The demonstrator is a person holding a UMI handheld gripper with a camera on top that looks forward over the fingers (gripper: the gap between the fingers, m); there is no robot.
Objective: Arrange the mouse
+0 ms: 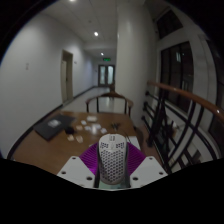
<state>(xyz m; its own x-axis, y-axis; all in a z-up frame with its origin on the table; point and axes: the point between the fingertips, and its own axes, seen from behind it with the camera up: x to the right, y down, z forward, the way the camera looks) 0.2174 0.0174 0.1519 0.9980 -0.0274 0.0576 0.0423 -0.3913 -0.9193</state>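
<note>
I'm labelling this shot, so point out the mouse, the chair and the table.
mouse (113, 160): gripper view, on its perforated white shell.
chair (108, 98): gripper view, on its curved wooden backrest.
table (62, 145): gripper view, on bare wooden top.

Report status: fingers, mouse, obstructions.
Fingers shut on white perforated-shell mouse, held above the brown wooden table. Dark flat object and wooden chair beyond the fingers; nothing directly ahead in the way.
</note>
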